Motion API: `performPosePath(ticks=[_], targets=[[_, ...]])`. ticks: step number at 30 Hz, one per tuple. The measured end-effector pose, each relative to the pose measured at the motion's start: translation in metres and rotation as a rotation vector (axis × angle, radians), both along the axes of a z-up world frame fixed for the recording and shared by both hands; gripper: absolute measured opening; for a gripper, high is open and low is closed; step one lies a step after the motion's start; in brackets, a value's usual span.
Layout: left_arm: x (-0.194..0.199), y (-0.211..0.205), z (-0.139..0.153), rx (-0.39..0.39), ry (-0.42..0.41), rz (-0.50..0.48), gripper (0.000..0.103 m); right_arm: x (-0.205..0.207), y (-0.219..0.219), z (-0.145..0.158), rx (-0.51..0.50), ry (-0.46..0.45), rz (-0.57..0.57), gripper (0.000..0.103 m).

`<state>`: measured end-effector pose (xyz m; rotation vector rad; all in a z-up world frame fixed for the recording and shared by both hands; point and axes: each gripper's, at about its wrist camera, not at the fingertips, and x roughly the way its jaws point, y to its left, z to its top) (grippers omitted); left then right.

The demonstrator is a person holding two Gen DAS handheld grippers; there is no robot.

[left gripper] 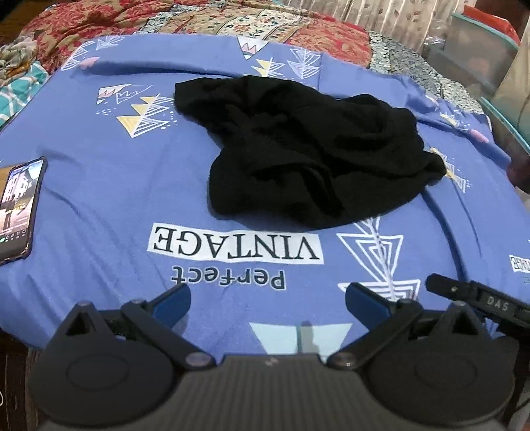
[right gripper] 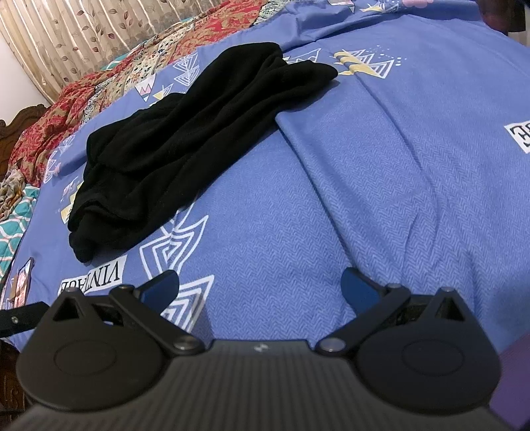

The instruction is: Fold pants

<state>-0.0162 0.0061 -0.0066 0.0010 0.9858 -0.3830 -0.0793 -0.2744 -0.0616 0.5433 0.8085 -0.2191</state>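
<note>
Black pants (left gripper: 308, 149) lie crumpled in a heap on the blue printed bedsheet (left gripper: 99, 185), in the middle of the left wrist view. In the right wrist view the pants (right gripper: 185, 139) lie at upper left, stretched diagonally. My left gripper (left gripper: 268, 301) is open and empty, low over the sheet's near edge, well short of the pants. My right gripper (right gripper: 260, 288) is open and empty over bare sheet (right gripper: 364, 199), to the right of the pants. Part of the right gripper (left gripper: 480, 301) shows at the lower right of the left wrist view.
A phone (left gripper: 20, 205) with a lit screen lies on the sheet at the left. A red floral quilt (left gripper: 165, 23) is bunched at the back. Plastic storage bins (left gripper: 480, 56) stand at the right. A curtain (right gripper: 82, 30) hangs behind the bed.
</note>
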Motion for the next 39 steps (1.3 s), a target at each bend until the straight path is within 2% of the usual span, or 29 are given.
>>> performPosePath(ticks=[6,10,11,12,15,17,19,22,24,25,26,27,28,29,31,33,36,39], targets=[[-0.010,-0.003,0.011,-0.010,-0.083,-0.027,0.103,-0.003,-0.002,0.000,0.014,-0.016,-0.007,0.103],[0.002,0.009,0.016,-0.033,-0.103,0.020,0.103,-0.004,0.000,0.003,-0.001,-0.023,-0.009,0.101],[0.009,0.014,0.016,-0.041,-0.091,0.043,0.103,-0.004,0.000,0.004,-0.010,-0.030,-0.013,0.093],[0.017,0.021,0.015,-0.055,-0.071,0.070,0.103,-0.005,-0.001,0.006,-0.019,-0.038,-0.015,0.079],[0.046,0.040,0.011,-0.129,0.006,0.157,0.103,-0.005,-0.009,0.007,-0.018,-0.046,-0.025,0.055],[0.069,0.047,0.005,-0.146,0.034,0.205,0.103,-0.007,-0.015,0.005,0.003,-0.045,-0.050,0.048],[0.089,0.047,-0.002,-0.159,0.064,0.235,0.103,-0.009,-0.018,0.004,0.018,-0.046,-0.064,0.046],[0.117,0.038,-0.017,-0.231,0.125,0.207,0.103,-0.011,-0.020,0.007,0.009,-0.048,-0.063,0.046],[0.136,0.027,-0.035,-0.297,0.217,0.175,0.101,-0.009,-0.026,0.010,-0.001,-0.054,-0.069,0.047],[0.143,0.022,-0.046,-0.330,0.267,0.162,0.096,-0.006,-0.032,0.013,-0.002,-0.060,-0.073,0.047],[0.149,0.017,-0.056,-0.350,0.317,0.165,0.079,-0.003,-0.037,0.015,-0.002,-0.065,-0.078,0.047],[0.150,0.014,-0.061,-0.346,0.324,0.180,0.059,0.002,-0.044,0.019,-0.005,-0.079,-0.087,0.047],[0.147,0.014,-0.060,-0.334,0.297,0.194,0.045,0.008,-0.053,0.023,-0.013,-0.096,-0.098,0.047],[0.143,0.015,-0.056,-0.335,0.274,0.180,0.016,0.014,-0.061,0.027,-0.022,-0.115,-0.111,0.047],[0.135,0.027,-0.048,-0.383,0.271,0.164,0.015,0.030,-0.083,0.035,-0.033,-0.150,-0.151,0.047],[0.122,0.052,-0.030,-0.395,0.209,0.187,0.014,0.050,-0.107,0.036,-0.015,-0.161,-0.197,0.050],[0.098,0.101,-0.001,-0.414,0.125,0.229,0.014,0.083,-0.136,0.024,0.068,-0.127,-0.258,0.055],[0.071,0.139,0.019,-0.373,0.057,0.270,0.014,0.107,-0.143,0.005,0.171,-0.106,-0.300,0.056]])
